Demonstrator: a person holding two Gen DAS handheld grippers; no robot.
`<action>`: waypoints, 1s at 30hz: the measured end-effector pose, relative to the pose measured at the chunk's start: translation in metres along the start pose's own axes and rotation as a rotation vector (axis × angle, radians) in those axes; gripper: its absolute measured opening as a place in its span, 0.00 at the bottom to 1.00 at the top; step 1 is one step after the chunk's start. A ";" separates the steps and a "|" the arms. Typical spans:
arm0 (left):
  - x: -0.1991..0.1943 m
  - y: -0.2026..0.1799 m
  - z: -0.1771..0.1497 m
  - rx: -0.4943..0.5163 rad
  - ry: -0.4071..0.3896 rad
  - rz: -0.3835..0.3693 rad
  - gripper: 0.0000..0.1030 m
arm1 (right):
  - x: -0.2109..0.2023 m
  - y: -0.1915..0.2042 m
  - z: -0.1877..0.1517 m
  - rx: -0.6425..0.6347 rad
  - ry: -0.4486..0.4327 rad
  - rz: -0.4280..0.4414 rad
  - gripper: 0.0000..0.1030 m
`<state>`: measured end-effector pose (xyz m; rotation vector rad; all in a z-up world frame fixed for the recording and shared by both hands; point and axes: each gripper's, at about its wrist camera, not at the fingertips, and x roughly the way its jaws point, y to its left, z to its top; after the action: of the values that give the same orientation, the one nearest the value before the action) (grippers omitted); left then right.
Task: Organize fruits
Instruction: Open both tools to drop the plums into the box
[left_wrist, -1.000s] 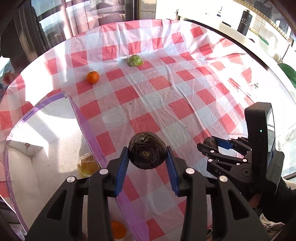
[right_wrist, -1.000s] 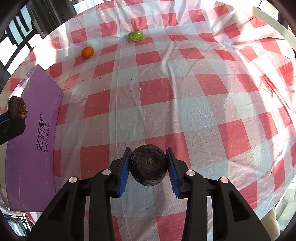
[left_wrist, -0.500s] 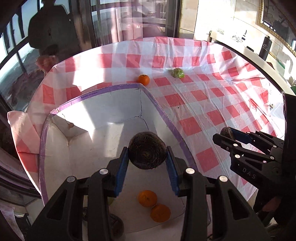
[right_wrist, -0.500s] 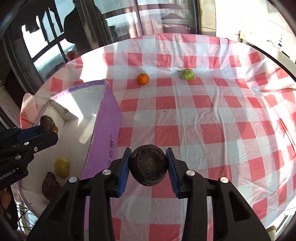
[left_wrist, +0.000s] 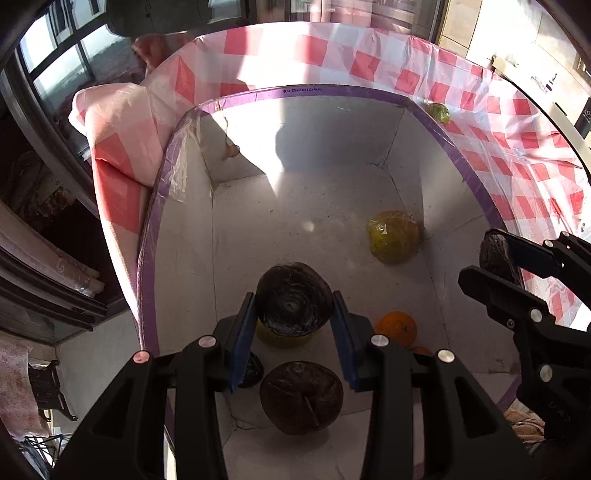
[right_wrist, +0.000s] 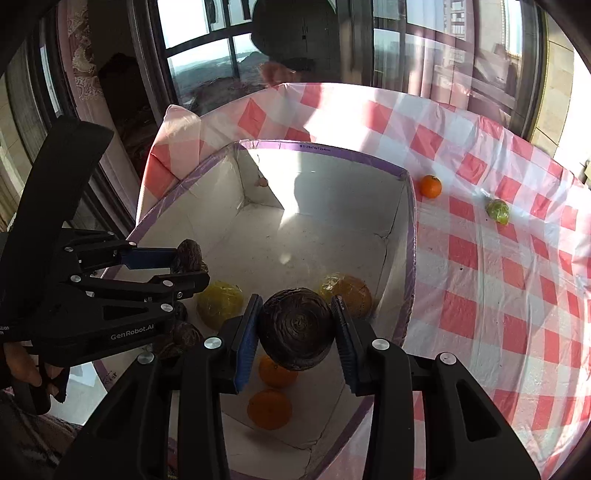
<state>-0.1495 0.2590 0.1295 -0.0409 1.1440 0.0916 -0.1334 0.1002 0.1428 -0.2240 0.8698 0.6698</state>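
My left gripper (left_wrist: 293, 312) is shut on a dark brown round fruit (left_wrist: 293, 299) and holds it over the inside of the purple-rimmed white box (left_wrist: 332, 90). My right gripper (right_wrist: 295, 328) is shut on another dark brown fruit (right_wrist: 295, 328), also above the box (right_wrist: 332, 149). Each gripper shows in the other's view: the right one (left_wrist: 502, 258) at the box's right wall, the left one (right_wrist: 190, 258) at its left. In the box lie a dark brown fruit (left_wrist: 301, 397), wrapped yellow fruits (left_wrist: 393, 236) and oranges (right_wrist: 269, 408).
On the red-and-white checked tablecloth (right_wrist: 498, 295) beyond the box lie an orange (right_wrist: 430, 185) and a wrapped green fruit (right_wrist: 498, 210). Windows and dark furniture stand close behind the table's far edge. A person's reflection shows in the glass.
Both grippers, each holding its dark fruit, have swung left from over the tablecloth to above the box. The box now fills both views.
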 end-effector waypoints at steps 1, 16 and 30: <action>0.003 0.004 -0.002 -0.007 0.013 -0.002 0.39 | 0.003 0.002 -0.001 -0.008 0.012 0.004 0.37; 0.015 0.005 -0.015 0.037 0.042 -0.004 0.39 | 0.033 0.024 -0.015 -0.114 0.174 0.026 0.37; 0.015 0.002 -0.018 0.077 0.033 0.021 0.39 | 0.036 0.027 -0.020 -0.130 0.196 0.012 0.37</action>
<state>-0.1598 0.2604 0.1080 0.0387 1.1803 0.0657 -0.1460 0.1284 0.1043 -0.4064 1.0169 0.7246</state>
